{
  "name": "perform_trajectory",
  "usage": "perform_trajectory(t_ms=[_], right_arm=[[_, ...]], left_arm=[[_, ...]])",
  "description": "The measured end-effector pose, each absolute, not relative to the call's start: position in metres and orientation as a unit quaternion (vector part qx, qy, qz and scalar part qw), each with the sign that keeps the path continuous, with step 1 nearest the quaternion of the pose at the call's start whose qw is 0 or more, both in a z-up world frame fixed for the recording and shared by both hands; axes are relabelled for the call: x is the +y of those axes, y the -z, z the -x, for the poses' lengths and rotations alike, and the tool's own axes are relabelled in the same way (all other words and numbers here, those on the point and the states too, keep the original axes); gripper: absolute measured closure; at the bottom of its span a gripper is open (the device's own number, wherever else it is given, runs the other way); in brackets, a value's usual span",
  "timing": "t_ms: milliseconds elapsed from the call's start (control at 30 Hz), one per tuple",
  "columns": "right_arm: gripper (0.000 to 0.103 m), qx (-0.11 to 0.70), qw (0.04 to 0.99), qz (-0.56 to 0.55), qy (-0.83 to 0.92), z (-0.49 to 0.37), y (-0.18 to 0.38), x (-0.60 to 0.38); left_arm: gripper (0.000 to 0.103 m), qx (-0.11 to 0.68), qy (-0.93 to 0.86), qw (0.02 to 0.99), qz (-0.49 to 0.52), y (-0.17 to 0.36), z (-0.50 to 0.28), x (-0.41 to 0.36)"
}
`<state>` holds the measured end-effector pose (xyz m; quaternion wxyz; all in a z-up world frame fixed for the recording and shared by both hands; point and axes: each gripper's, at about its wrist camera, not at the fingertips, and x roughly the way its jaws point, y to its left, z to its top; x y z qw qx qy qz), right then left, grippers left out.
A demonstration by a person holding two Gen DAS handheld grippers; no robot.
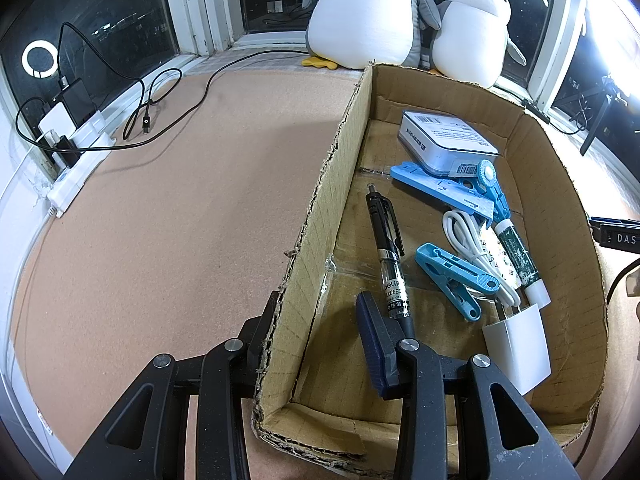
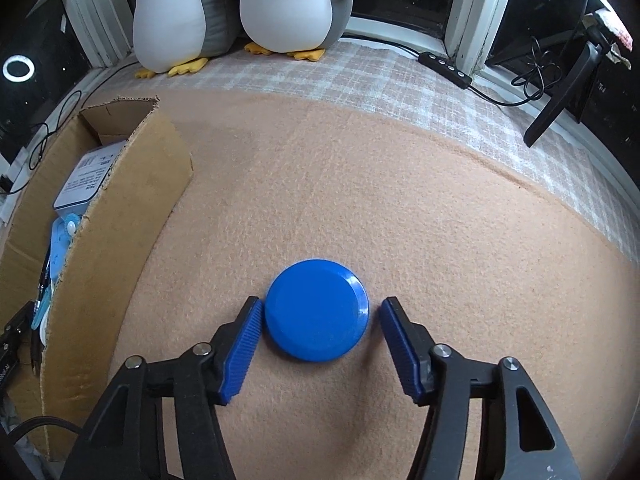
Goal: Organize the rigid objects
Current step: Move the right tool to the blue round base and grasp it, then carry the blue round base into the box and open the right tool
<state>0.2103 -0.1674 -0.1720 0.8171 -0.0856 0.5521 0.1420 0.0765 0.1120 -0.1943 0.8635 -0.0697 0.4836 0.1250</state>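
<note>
Right claw (image 2: 320,322) angled down, straddling blue disc (image 2: 316,310), gap right side

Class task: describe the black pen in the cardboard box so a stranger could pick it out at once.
Find the open cardboard box on the tan mat. The pen lies along the floor beside the box's long left wall, left of the blue clips. It alone is slim and black, with a clear printed barrel.

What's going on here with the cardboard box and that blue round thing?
A person is tidying small items into a cardboard box using two handheld grippers. The left gripper is clamped on the box's side wall. The right gripper straddles a blue disc on the tan mat, not yet gripping it. A pen, clothespins and a charger are already inside.
</note>
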Motion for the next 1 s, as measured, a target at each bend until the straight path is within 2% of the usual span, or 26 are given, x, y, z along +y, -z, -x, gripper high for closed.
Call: perform_trajectory(t_ms=[67,433,1000], right_arm=[[0.057,0.552,0.817,0.086,-0.143,-0.210,0.171,-0.168],[0.057,0.546,0.822,0.068,-0.151,-0.201,0.163,-0.171],[0.057,0.468,0.851,0.053,-0.232,-0.171,0.076,-0.126]], left_arm=[[0.064,0.484,-0.125,0.864,0.070,0.194,-0.077,0.112],[0.064,0.484,-0.125,0.864,0.070,0.194,-0.076,0.112],[0.064,0.483,-0.125,0.864,0.070,0.195,-0.076,0.112]])
